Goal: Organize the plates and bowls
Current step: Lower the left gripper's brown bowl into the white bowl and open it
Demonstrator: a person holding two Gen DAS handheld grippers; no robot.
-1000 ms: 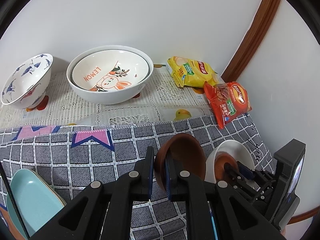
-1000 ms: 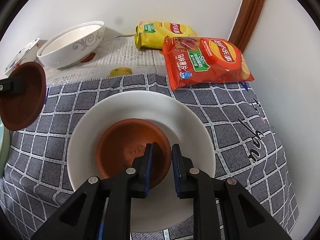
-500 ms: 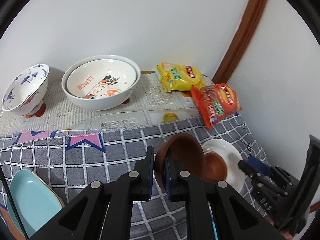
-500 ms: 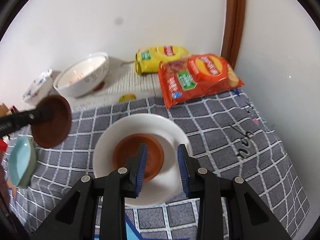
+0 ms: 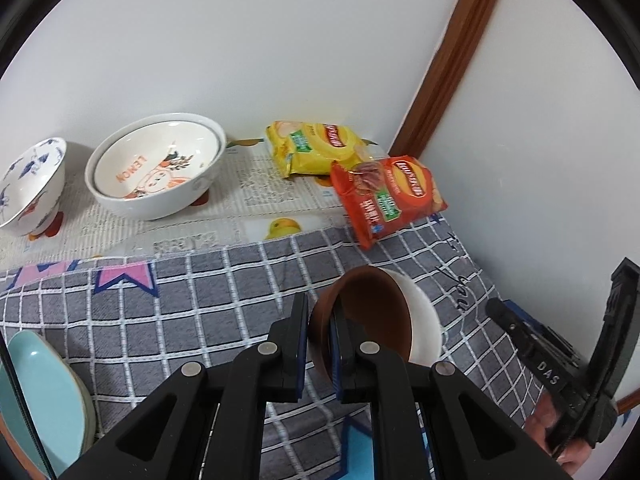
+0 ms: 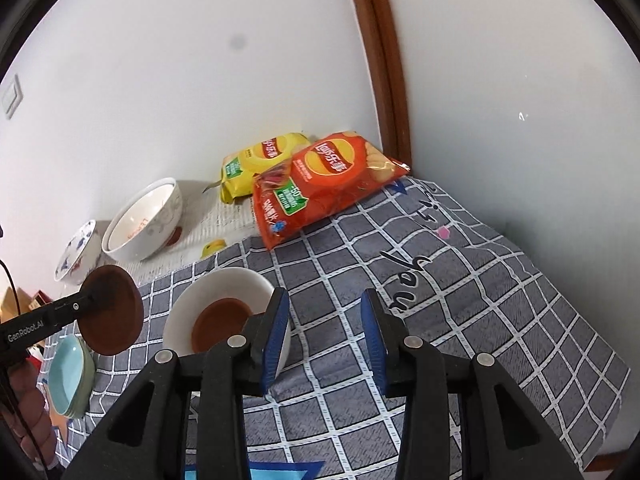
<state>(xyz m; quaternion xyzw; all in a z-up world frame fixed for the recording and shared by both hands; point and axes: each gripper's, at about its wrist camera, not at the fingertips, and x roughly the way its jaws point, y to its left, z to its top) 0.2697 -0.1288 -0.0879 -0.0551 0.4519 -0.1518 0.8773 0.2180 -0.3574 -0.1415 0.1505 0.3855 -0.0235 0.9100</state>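
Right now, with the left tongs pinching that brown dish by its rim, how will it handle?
The brown dish looks rigid, probably ceramic, so likely fragile. Left tongs grip only the rim, so it may pivot or slip. It seems light enough for this edge grip.

2 brown dishes (image 6: 114, 308), 3 bowls (image 5: 154, 168), 2 chip bags (image 6: 320, 184).

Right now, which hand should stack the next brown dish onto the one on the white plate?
Left. The left gripper is shut on a brown dish beside the white plate. The right gripper is open, empty, its jaws just opening after leaving the plated dish.
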